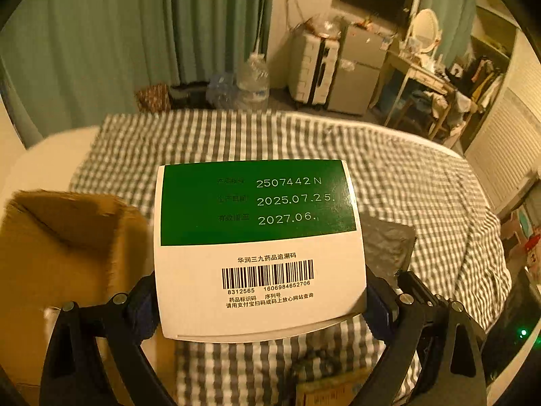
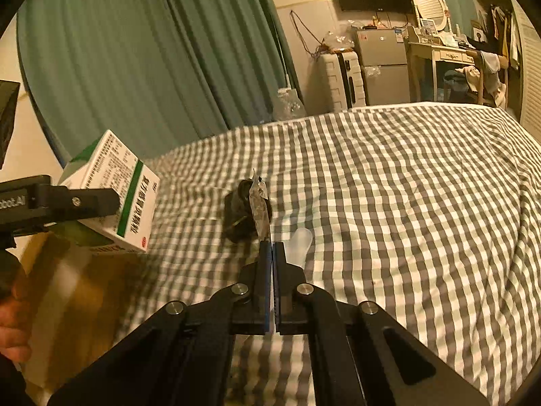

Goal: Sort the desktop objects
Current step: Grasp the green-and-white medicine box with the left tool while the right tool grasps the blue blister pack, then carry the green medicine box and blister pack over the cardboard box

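My left gripper (image 1: 262, 308) is shut on a white and green medicine box (image 1: 257, 250), gripping its two sides and holding it up above the bed. The right wrist view shows the same box (image 2: 111, 193) at the left, over a brown cardboard box (image 2: 84, 287), with one left finger (image 2: 84, 203) across it. My right gripper (image 2: 272, 247) is shut on the lower edge of a thin silvery foil packet (image 2: 258, 206), which stands edge-on above the tips. In the left wrist view the packet (image 1: 385, 240) shows as a dark grey square behind the medicine box.
A grey and white checked sheet (image 2: 389, 186) covers the bed. A clear plastic scoop (image 2: 299, 240) lies just right of my right fingertips. The cardboard box (image 1: 67, 253) stands open at the bed's left edge. A person's hand (image 2: 13, 321) shows at the far left.
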The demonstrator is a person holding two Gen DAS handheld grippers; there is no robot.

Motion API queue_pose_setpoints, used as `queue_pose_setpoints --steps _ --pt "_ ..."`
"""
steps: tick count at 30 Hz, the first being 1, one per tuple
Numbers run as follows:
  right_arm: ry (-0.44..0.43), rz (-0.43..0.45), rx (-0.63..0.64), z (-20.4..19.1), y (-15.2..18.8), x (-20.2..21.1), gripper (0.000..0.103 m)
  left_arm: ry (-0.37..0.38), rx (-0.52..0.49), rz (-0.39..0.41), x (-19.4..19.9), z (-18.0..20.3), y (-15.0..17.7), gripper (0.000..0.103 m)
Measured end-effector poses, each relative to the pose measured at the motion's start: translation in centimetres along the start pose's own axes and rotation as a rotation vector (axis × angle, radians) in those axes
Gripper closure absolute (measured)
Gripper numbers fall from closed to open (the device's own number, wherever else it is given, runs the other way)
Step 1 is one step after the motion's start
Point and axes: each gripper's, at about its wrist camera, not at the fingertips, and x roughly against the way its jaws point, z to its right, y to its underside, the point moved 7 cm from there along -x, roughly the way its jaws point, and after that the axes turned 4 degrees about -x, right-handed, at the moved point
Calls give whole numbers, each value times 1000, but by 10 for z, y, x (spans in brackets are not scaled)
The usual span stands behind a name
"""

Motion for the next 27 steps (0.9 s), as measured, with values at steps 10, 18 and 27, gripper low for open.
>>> queue_pose_setpoints --steps 10,18,27 --pt "-21 65 -45 -12 5 74 103 3 -27 95 85 -4 15 6" --pt "-36 147 -68 -33 -2 144 103 5 -43 178 150 -10 30 6" --pt "-5 263 -15 -59 -16 225 103 -9 -41 278 210 -34 41 6"
